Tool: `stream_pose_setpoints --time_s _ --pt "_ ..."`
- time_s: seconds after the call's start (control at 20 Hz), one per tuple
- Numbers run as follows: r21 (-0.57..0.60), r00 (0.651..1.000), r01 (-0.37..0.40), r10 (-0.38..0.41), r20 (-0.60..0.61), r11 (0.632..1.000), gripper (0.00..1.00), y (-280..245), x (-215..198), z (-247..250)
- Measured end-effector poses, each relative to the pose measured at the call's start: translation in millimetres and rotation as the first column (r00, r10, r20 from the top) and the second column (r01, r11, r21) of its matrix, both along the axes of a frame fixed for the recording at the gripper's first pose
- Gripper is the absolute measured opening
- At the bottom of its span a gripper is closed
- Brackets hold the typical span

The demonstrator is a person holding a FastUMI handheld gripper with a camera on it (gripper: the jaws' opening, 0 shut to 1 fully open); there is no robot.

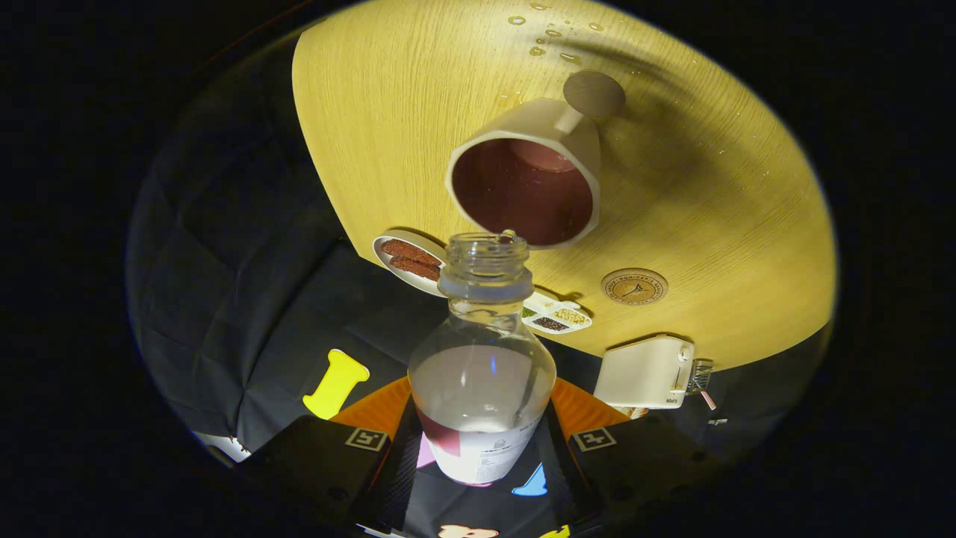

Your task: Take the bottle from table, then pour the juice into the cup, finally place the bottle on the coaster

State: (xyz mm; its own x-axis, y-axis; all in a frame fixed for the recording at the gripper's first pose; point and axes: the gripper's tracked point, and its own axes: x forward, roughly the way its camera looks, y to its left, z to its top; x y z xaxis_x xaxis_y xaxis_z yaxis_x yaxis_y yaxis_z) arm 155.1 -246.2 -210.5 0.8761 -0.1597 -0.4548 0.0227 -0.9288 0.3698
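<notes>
Between the fingers of the tool (482,463), clamped on both sides, the uncapped bottle (482,373) was tipped with its mouth just short of the cup (526,187) on the worktop (717,209). A good pour probably needed a slow tilt, lip over the rim; the coaster (634,286) lay near.

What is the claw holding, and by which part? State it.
The claw is shut on the clear plastic bottle, gripping its lower, labelled body, one finger on each side; its open neck is tipped toward the cream cup.
</notes>
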Motion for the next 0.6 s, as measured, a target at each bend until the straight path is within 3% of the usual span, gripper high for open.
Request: stream_pose_setpoints --time_s 0.35,0.5,0.6 --pt "-0.217 0.997 -0.075 0.073 -0.018 0.973 0.74 21 -5 7" --pt "-0.423 0.983 -0.179 0.151 -0.100 0.888 0.74 31 -13 6" --pt "-0.568 0.967 -0.252 0.191 -0.165 0.783 0.74 36 -22 12"
